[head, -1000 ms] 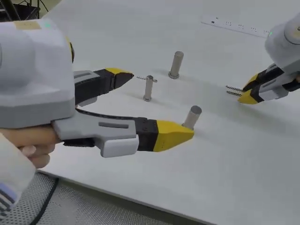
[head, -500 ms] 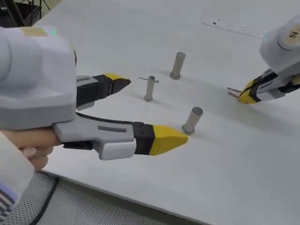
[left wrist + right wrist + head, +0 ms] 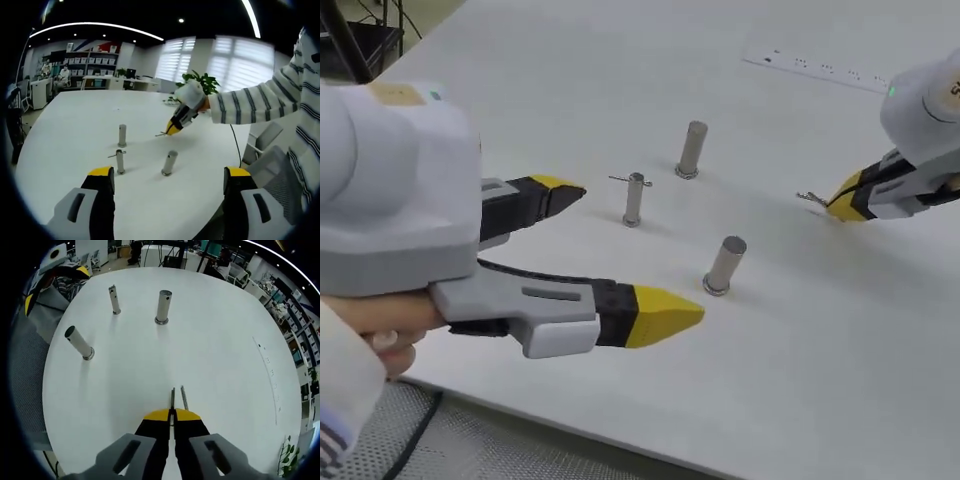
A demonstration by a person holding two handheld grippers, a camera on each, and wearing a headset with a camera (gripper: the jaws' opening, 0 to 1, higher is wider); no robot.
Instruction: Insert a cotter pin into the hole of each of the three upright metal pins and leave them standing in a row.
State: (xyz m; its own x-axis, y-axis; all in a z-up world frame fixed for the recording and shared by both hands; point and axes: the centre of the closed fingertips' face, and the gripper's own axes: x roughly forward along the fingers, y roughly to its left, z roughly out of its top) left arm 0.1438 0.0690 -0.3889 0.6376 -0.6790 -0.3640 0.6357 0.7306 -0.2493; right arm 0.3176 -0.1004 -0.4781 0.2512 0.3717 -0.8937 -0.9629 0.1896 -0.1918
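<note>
Three upright metal pins stand on the white table: a far one (image 3: 691, 150), a middle one (image 3: 635, 198) with a cotter pin through its top, and a near one (image 3: 725, 265). My left gripper (image 3: 612, 250) is open, its yellow tips left of the near and middle pins and touching neither. From its own view these are the far pin (image 3: 122, 135), middle pin (image 3: 120, 161) and near pin (image 3: 170, 162). At the right, my right gripper (image 3: 848, 200) is shut on a cotter pin (image 3: 810, 198), low over the table. That cotter pin (image 3: 173, 397) sticks out past the closed tips (image 3: 172, 413).
A white power strip (image 3: 815, 66) lies at the table's far right. The table's near edge (image 3: 570, 425) runs below my left gripper, with a mesh chair beneath. In the left gripper view a striped sleeve (image 3: 260, 100) reaches in from the right.
My left gripper has drawn back to the left, so its lower tip no longer overlaps the near pin. The right gripper keeps the cotter pin in about the same spot. The head camera shifted.
</note>
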